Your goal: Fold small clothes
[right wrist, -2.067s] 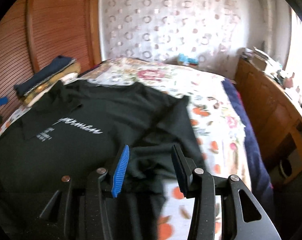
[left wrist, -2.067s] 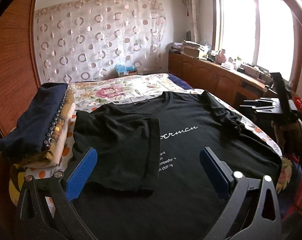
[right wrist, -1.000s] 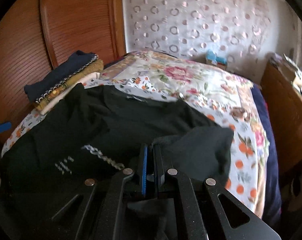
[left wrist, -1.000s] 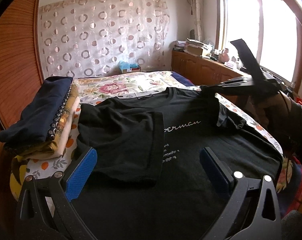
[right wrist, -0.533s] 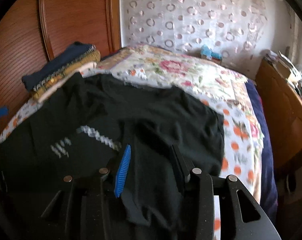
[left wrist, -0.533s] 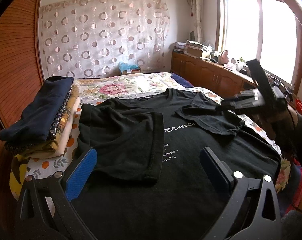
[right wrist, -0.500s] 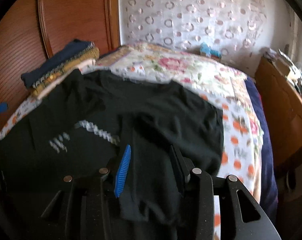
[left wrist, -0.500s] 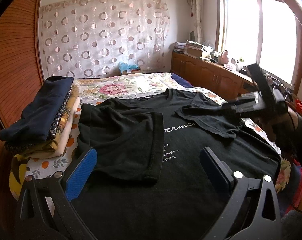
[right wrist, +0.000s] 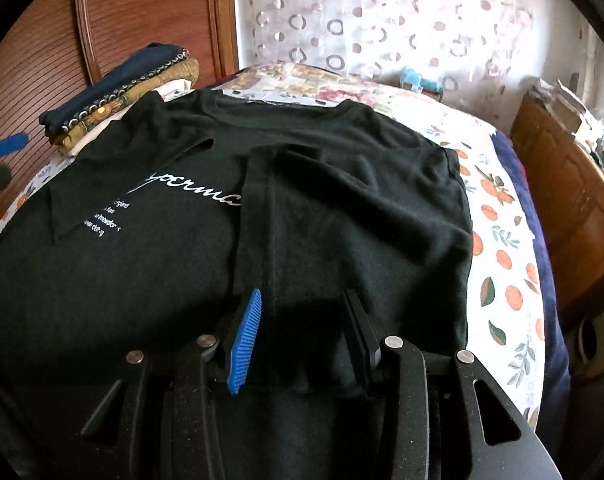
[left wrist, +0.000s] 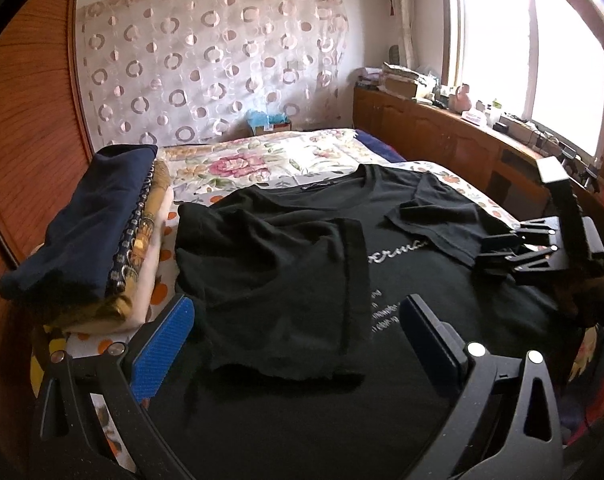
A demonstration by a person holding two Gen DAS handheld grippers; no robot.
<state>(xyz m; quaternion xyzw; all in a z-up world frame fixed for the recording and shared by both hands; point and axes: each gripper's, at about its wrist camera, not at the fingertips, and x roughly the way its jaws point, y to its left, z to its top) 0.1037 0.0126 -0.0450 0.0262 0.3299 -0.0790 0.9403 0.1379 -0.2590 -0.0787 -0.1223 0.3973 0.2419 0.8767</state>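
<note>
The black T-shirt [right wrist: 342,220] lies flat on the bed [right wrist: 498,240]. The right tongs [right wrist: 302,332], just opened, straddle its folded sleeve; the left tongs [left wrist: 297,328] gape wide, empty, above its hem, which is cut off.

Left wrist view: low over the near edge of the bed [left wrist: 285,152], facing the length of it toward the circle-patterned curtain [left wrist: 205,60], window [left wrist: 542,52] at its right.

Right wrist view: close above the black T-shirt [right wrist: 342,208], tilted down, facing the same curtain, wooden wardrobe [right wrist: 141,12] at its left.

Shared: T-shirt, folded stack of clothes [left wrist: 89,236], floral bedcover, curtain.
</note>
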